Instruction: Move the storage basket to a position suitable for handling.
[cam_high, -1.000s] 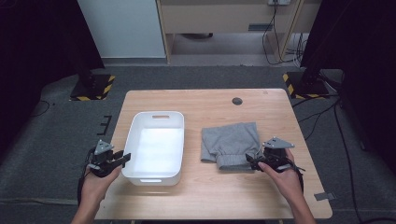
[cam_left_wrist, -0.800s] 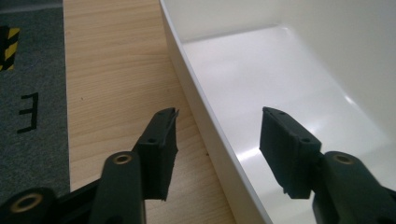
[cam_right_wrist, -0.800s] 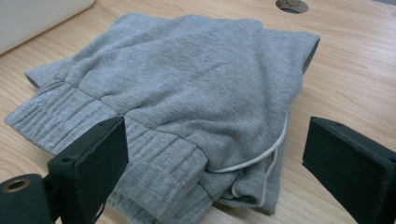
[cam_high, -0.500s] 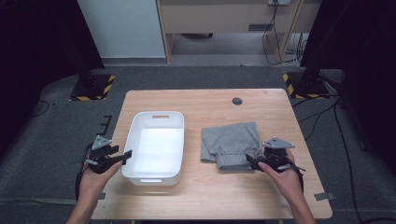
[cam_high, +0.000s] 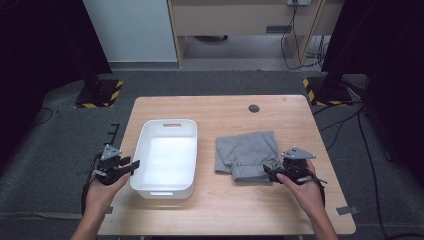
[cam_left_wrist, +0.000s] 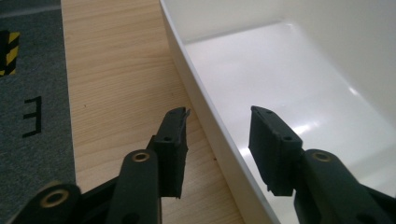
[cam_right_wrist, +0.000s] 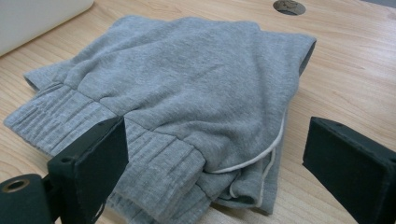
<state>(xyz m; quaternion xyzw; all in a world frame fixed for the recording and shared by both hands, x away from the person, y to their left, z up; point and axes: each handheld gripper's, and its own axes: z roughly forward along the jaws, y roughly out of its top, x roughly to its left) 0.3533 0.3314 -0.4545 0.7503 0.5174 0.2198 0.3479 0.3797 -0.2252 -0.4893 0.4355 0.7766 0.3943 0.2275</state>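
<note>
A white plastic bin (cam_high: 171, 121) stands empty on the left half of the wooden table. My left gripper (cam_high: 131, 164) points at its left wall. In the left gripper view the bin's rim (cam_left_wrist: 205, 116) runs between the two jaws of the left gripper (cam_left_wrist: 219, 135); the jaws have just been closing, and a gap still shows on each side. A folded grey sweat garment (cam_high: 246, 154) with a white drawstring lies right of the bin. My right gripper (cam_high: 270, 172) sits low at its near right corner, open wide, with the ribbed hem (cam_right_wrist: 154, 163) ahead of its jaws (cam_right_wrist: 219, 163).
A round cable hole (cam_high: 254, 108) is in the table's far side. Black stand bases with yellow hazard stripes (cam_high: 97, 92) (cam_high: 325, 85) rest on the grey carpet beyond both far corners. My left hand hangs over the table's left edge.
The left gripper's jaws spread wider half a second ago and have narrowed again around the bin's rim. Both hands and the garment stay where they were.
</note>
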